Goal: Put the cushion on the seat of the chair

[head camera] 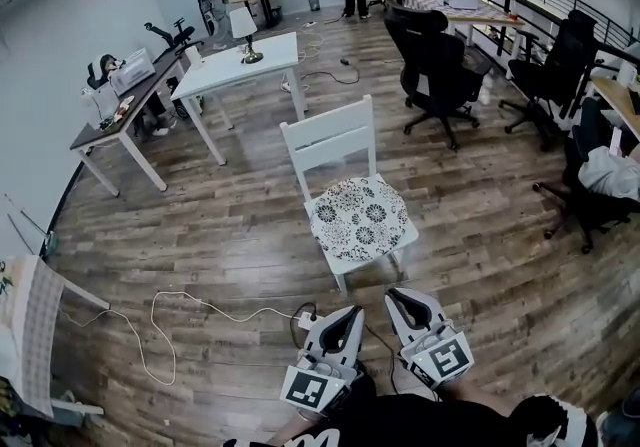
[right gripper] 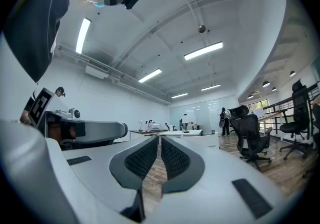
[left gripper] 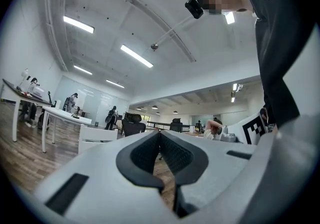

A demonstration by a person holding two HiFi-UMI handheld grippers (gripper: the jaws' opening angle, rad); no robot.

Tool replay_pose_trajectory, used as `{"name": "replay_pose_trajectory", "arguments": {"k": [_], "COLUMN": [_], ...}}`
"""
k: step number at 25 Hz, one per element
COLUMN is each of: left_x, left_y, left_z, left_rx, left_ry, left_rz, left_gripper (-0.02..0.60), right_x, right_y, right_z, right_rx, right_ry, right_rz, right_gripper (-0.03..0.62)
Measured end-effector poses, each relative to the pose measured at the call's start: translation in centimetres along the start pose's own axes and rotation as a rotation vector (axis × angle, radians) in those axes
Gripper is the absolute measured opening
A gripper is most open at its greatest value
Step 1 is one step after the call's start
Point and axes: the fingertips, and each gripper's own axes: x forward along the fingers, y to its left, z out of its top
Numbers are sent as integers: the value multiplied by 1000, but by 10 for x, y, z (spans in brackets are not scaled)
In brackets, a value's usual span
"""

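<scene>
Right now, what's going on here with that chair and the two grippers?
A person holds a gripper in each hand. The patterned cushion already lies on the seat of the white chair. The left gripper and the right gripper are both shut and empty. They are held side by side just short of the chair, touching neither it nor the cushion.

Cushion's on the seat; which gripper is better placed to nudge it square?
Right, narrowly, I think. The right gripper sits nearer the front edge of the cushion on the chair; the left gripper is farther back. Both are shut and empty.
</scene>
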Motion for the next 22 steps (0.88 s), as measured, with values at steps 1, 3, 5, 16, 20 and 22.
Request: {"name": "replay_pose_trajectory", "arguments": {"k": [1, 3, 5, 16, 20, 22], "left_x": [-7, -20, -33, -79, -95, -107], "left_y": [-10, -29, -44, -92, -102, -106], "left_z": [-2, -5, -7, 0, 1, -1], "left_rx": [-2, -6, -6, 27, 31, 29], "left_ry": [2, 6, 4, 6, -7, -2], "left_rz": [8, 24, 38, 63, 53, 51], "left_gripper": [6, 6, 6, 6, 6, 6], "right_x": [-11, -31, -49, -96, -107, -114], "right_y": [5, 14, 21, 51, 63, 73], "right_z": [0, 1, 3, 14, 18, 17], "right_rx": [1, 6, 16, 32, 29, 26], "right_ry": [4, 8, 12, -17, -20, -13], "right_rz": [9, 21, 27, 57, 45, 41], "right_gripper": [38, 38, 38, 38, 38, 38]}}
